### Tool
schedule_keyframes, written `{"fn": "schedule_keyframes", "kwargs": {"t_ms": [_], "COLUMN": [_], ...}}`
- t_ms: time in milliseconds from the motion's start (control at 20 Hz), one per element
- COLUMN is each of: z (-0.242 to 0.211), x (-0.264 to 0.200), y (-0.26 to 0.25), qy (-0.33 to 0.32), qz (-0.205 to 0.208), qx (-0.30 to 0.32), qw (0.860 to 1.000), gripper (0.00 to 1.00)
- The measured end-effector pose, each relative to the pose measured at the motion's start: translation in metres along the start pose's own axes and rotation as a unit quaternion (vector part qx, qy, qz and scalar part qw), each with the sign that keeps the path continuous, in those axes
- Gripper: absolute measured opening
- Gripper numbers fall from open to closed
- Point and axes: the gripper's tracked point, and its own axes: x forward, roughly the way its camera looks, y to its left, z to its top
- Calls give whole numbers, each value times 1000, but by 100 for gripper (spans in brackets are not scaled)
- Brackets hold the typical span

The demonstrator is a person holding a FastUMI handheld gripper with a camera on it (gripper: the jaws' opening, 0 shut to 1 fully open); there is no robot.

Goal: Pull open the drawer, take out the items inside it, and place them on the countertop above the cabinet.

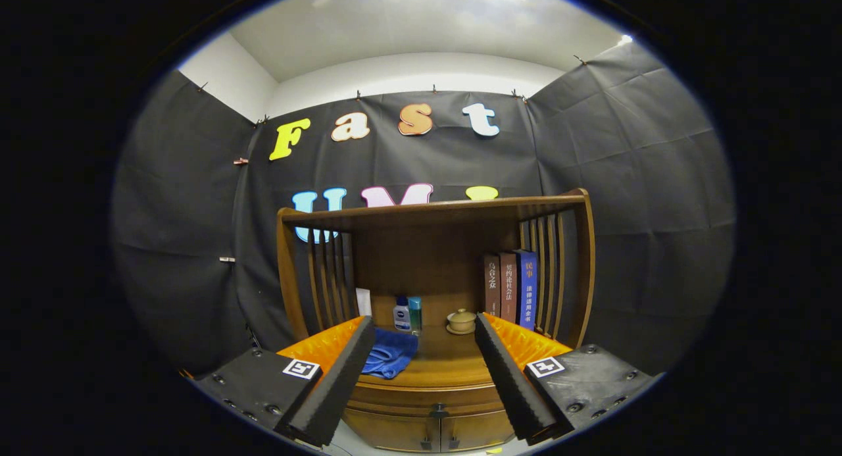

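— Drawer [437, 402], where is it?

— Low on the wooden cabinet [395, 430], just under the counter [447, 367], straight ahead between the two fingers. Its front is curved, brown wood, and it sits flush with the cabinet, so it is closed. A small dark knob [438, 413] shows at its lower middle edge. What lies inside cannot be seen.

— And the gripper [424, 377]?

— Its fingers [339, 383] are spread wide apart and hold nothing. They hang in front of the cabinet without touching it.

— Go across from the left, then.

— A wooden shelf frame [289, 278] with slatted sides stands on the counter. By the left finger a blue cloth [389, 354] lies crumpled on the counter, partly hidden behind that finger. Behind it a white card or box [363, 301] leans against the slats. Next come a white bottle with a blue cap [401, 313] and, touching it, a slimmer teal bottle [415, 313]. Right of those sits a small tan lidded pot [461, 321] on a saucer. Further right three books [510, 286] stand upright against the right slats, two brown and one blue.

— Anything in the way of the drawer?

— Nothing stands between the fingers and its front. Below it are two cabinet doors [421, 433], closed as well.
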Motion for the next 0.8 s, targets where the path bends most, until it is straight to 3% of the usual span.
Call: {"fn": "schedule_keyframes", "kwargs": {"t_ms": [350, 800], "z": [-57, -173], "x": [18, 52], "y": [-8, -24], "qy": [34, 108], "qz": [-1, -24], "qx": [6, 21], "qw": [999, 994], "gripper": [99, 99]}}
